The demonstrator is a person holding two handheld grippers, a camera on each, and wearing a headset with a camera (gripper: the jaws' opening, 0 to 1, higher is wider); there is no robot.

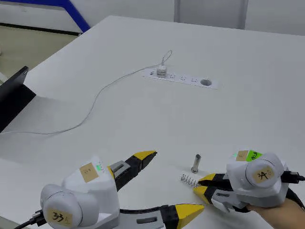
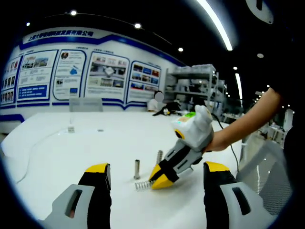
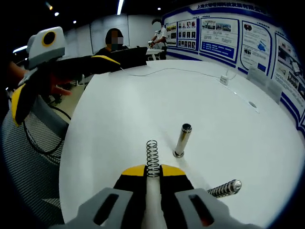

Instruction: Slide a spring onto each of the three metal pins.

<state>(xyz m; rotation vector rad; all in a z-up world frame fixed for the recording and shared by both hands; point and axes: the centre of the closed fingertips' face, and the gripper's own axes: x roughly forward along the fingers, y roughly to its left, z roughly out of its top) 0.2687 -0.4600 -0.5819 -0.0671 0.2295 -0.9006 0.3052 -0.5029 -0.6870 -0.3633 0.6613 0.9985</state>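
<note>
Pickup step: the spring (image 3: 152, 157) lies on the table (image 3: 119, 119), its near end pinched in the right gripper (image 3: 152, 171), jaws almost shut. From it, the bare pin (image 3: 182, 140) stands at 1 o'clock and the sprung pin (image 3: 224, 189) sits at 4. The left gripper (image 1: 167, 181) gapes empty. Next, likely: lift, tilt, thread over the pin's top.

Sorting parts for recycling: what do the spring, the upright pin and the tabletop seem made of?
The spring: thin silvery coiled wire, likely steel. The pin: polished metal, by the bright highlights along its shaft. The tabletop: smooth white with a faint sheen, perhaps laminate; its core is hidden.
</note>
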